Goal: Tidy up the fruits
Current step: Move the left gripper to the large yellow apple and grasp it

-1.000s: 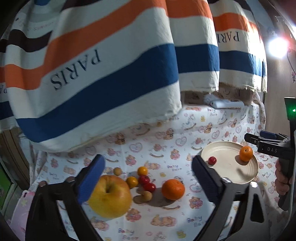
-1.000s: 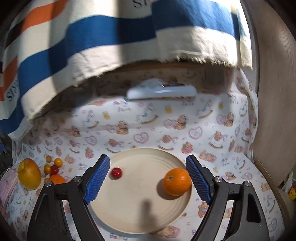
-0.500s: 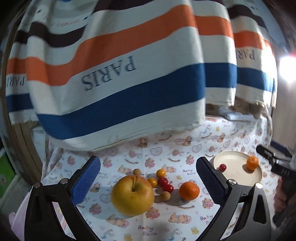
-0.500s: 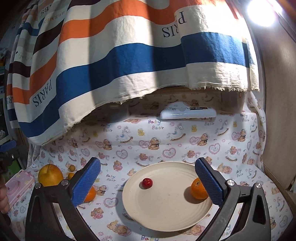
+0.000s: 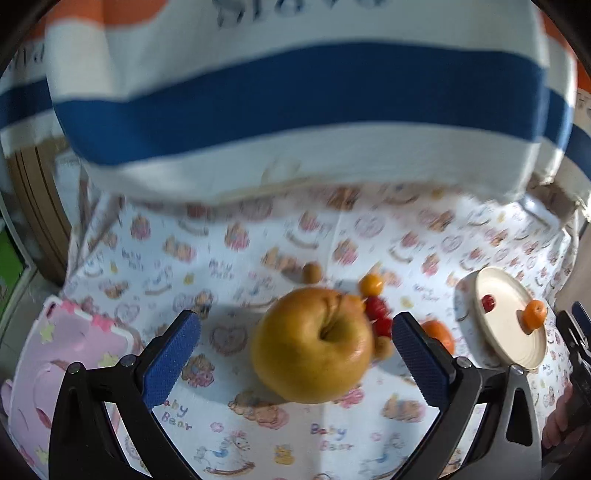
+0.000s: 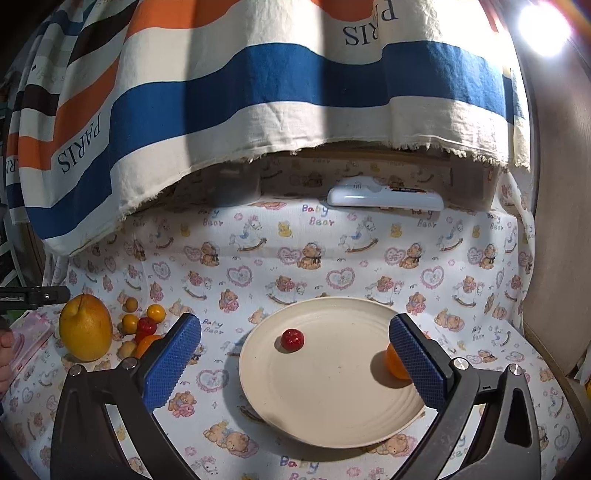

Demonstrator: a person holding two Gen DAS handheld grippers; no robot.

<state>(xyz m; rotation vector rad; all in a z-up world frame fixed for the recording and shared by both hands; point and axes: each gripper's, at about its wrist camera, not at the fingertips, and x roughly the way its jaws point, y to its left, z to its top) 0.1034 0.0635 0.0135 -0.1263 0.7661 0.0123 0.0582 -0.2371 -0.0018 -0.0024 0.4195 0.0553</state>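
A big yellow apple [image 5: 312, 345] lies on the bear-print cloth between the fingers of my left gripper [image 5: 295, 360], which is open with both blue pads clear of it. Beside the apple sit small red [image 5: 378, 314] and yellow [image 5: 371, 283] fruits and an orange [image 5: 437, 332]. My right gripper [image 6: 295, 354] is open and empty, low over the cream plate [image 6: 332, 387]. On that plate rest a small red fruit [image 6: 292, 340] and an orange [image 6: 393, 363], the latter half hidden behind the right finger. The apple [image 6: 85, 326] also shows at the far left of the right wrist view.
A pink case [image 5: 74, 354] lies left of the apple. A white remote-like device [image 6: 384, 197] sits at the back under the hanging striped PARIS cloth [image 6: 258, 92]. A wooden panel [image 6: 561, 221] closes the right side, and a bright lamp [image 6: 543, 22] glares above.
My left gripper swung in and dipped toward the apple, which now sits larger between its fingers. My right gripper opened wider and drew back from the plate, leaving the orange there.
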